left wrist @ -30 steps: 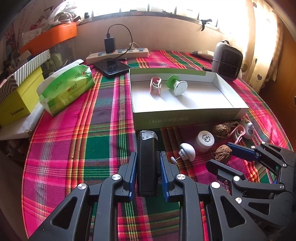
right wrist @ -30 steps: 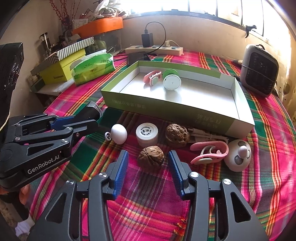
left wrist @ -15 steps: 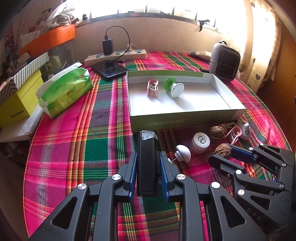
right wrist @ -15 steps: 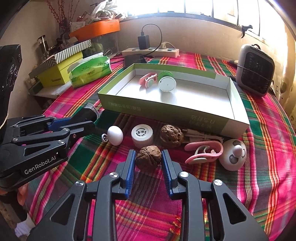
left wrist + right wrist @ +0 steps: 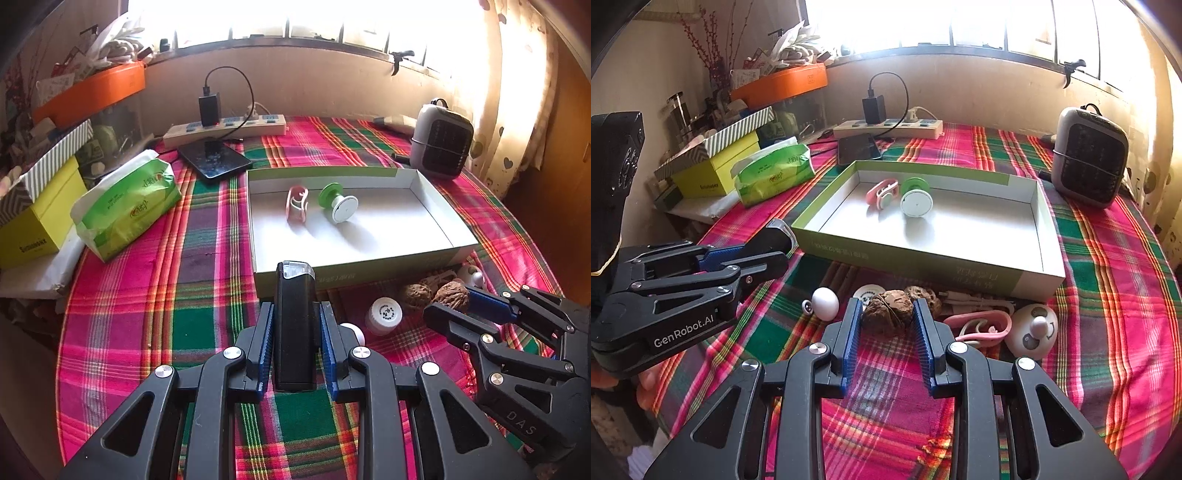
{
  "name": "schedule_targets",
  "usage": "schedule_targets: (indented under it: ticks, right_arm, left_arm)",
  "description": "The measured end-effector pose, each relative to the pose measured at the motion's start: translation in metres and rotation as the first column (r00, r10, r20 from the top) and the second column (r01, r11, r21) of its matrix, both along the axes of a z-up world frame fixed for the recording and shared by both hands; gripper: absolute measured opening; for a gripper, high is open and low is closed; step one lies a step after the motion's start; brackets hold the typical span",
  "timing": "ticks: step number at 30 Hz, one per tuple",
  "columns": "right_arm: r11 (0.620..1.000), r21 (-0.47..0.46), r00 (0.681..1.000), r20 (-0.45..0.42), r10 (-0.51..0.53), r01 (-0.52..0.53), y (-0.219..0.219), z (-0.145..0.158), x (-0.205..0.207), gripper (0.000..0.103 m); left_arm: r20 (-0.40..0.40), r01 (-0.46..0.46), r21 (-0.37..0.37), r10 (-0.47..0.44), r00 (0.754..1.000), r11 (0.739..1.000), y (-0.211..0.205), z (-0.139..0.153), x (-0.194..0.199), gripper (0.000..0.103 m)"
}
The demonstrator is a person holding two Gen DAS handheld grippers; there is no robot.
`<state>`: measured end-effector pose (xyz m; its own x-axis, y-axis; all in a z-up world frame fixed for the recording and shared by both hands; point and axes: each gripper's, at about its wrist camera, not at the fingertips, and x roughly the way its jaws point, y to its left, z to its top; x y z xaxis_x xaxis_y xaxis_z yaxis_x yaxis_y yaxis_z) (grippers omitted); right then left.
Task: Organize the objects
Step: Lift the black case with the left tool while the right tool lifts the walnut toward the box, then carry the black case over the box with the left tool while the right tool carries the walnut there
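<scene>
My left gripper (image 5: 296,325) is shut on a black rectangular device with a clear tip (image 5: 295,325), held above the plaid cloth just in front of the open white box (image 5: 354,269). My right gripper (image 5: 886,317) is shut on a brown walnut (image 5: 888,312) and holds it above the cloth; it shows at the right of the left wrist view (image 5: 451,291). The box (image 5: 923,258) holds a pink clip (image 5: 882,192) and a green and white spool (image 5: 916,199). A second walnut (image 5: 923,295) lies on the cloth.
On the cloth before the box lie a white egg-shaped knob (image 5: 823,303), a white bottle cap (image 5: 384,314), a pink clip (image 5: 979,325) and a round white toy (image 5: 1032,330). A heater (image 5: 1087,158), tissue pack (image 5: 774,171), phone (image 5: 214,162) and power strip (image 5: 229,127) stand behind.
My right gripper closed on the walnut and lifted it off the cloth. My left gripper, holding the black device, rose a little.
</scene>
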<state>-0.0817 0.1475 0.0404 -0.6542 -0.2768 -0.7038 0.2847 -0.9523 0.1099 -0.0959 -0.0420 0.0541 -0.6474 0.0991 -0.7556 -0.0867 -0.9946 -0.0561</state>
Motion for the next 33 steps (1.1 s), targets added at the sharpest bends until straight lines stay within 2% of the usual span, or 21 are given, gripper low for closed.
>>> schedule_targets:
  ticks: [12,17,33]
  right_arm:
    - [1.0,-0.01,1.0,-0.013,-0.018,0.018,0.007,0.015,-0.026,0.029]
    - [1.0,-0.012,1.0,-0.015,-0.025,0.025,0.01,0.019,-0.037,0.029]
    - [0.999,-0.026,0.999,0.02,-0.047,0.047,0.02,0.01,-0.065,0.029]
  left_arm:
    - [0.034,0.016,0.03,-0.017,0.999,0.999,-0.002,0.005,-0.039,0.021]
    - [0.042,0.012,0.021,-0.013,0.999,1.0,-0.002,0.005,-0.059,0.021]
    - [0.104,-0.008,0.023,0.005,0.995,1.0,0.0,-0.015,-0.102,0.021]
